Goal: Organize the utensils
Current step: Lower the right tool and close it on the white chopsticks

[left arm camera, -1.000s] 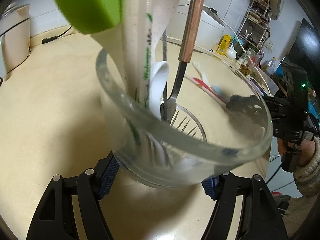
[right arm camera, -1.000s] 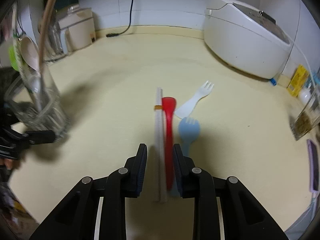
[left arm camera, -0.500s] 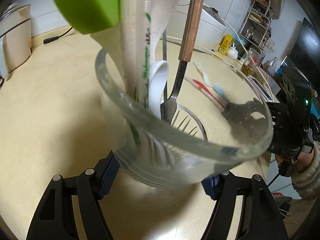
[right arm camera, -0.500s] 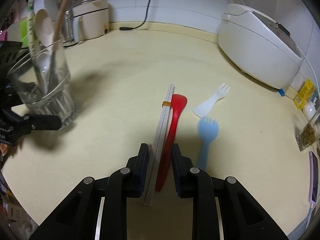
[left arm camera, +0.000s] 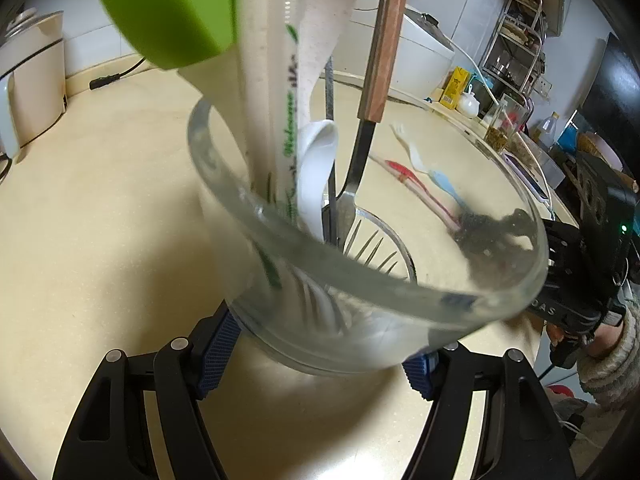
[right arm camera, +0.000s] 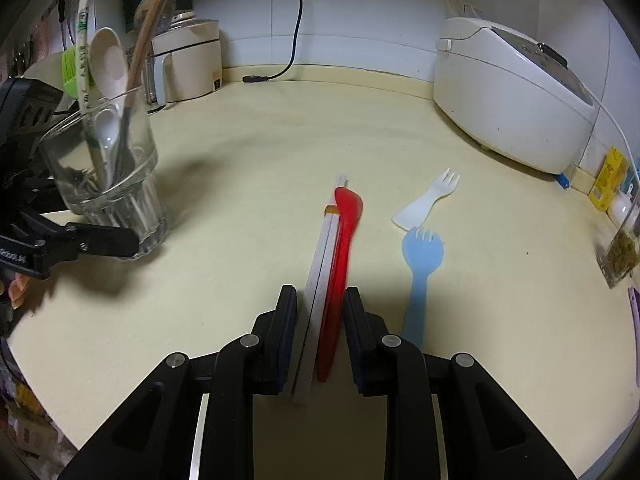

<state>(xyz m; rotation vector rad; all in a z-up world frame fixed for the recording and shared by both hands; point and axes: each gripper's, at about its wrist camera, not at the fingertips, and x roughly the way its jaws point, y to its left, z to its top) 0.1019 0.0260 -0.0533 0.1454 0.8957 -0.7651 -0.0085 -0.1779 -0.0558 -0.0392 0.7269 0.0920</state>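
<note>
Left gripper point(left arm camera: 320, 340): its fingers point(left arm camera: 218, 344) pinch the base of the glass point(left arm camera: 360, 288) from both sides; the blue pads press on the wall of the glass.
Glass: stands on the bench point(right arm camera: 248, 168), at the left in the right wrist view, and holds several utensils upright.
In the glass: a green spatula point(left arm camera: 168, 12), a white spoon point(left arm camera: 316, 168), a wrapped pair of chopsticks point(left arm camera: 280, 80) and a fork with wooden handle point(left arm camera: 380, 40), tines down.
Right gripper point(right arm camera: 320, 320): its fingers point(right arm camera: 286, 328) stand a little apart around two things that lie on the bench, the white sticks point(right arm camera: 320, 264) and the red spoon point(right arm camera: 344, 240). If the pads press on them, the views do not show.
Red spoon: lies just beside the white sticks, its bowl end away from the gripper.
Blue spork point(right arm camera: 420, 264): flat on the bench, right of the red spoon, outside the fingers.
White spork point(right arm camera: 428, 200): beyond the blue one, close to it.
Rice cooker point(right arm camera: 512, 92): at the back right of the bench.
</note>
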